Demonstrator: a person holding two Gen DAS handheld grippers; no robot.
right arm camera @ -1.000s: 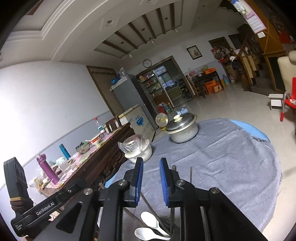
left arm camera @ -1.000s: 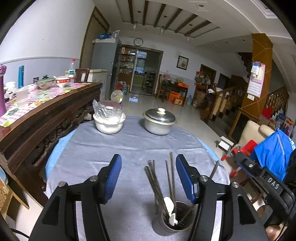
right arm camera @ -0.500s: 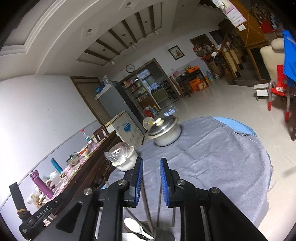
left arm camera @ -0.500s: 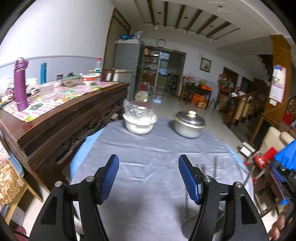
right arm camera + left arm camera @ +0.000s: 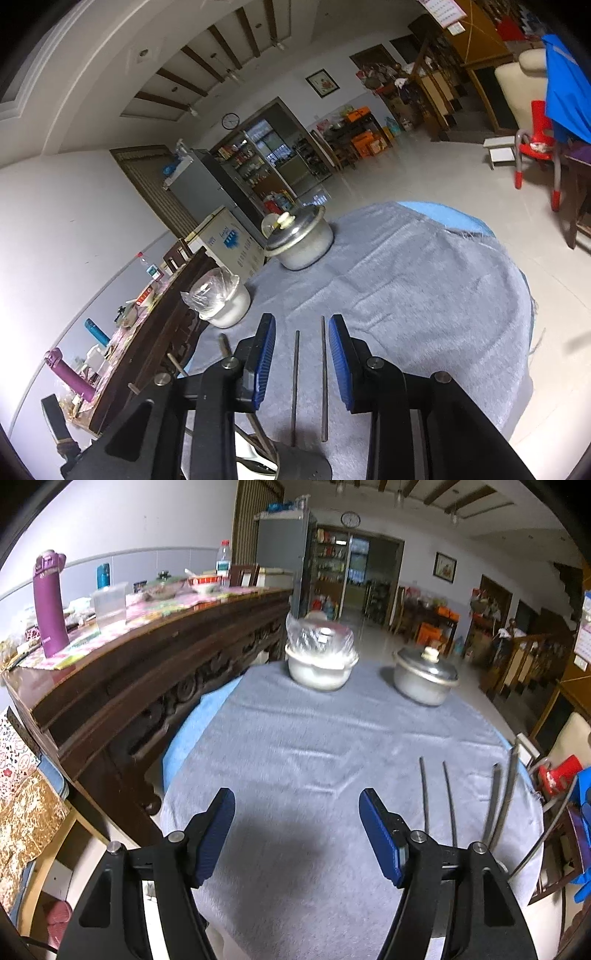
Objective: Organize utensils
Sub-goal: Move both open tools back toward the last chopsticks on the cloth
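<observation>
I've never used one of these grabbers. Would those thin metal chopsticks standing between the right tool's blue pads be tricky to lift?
Probably. The chopsticks look smooth and thin, so they may slip or swivel between the pads. They seem stiff and light. Two stand apart in the gap, so pinching both at once could be awkward.

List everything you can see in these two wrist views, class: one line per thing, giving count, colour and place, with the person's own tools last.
table cloth: one, grey, over a blue layer on the round table.
lidded pot: one, silver, far side of the table, right.
white bowl: one, topped with a clear plastic bag, far side, left of the pot.
chopsticks: several, dark metal, standing up near the table's front edge; two rise between the right gripper's fingers, untouched.
white spoons: number unclear, beside the chopstick bases.
sideboard: one, dark carved wood, left of the table.
purple bottle: one, on the sideboard.
wall clock: one, far wall.
left gripper: black with blue fingers, open over bare cloth.
right gripper: same colours, open, jaws just widened.
</observation>
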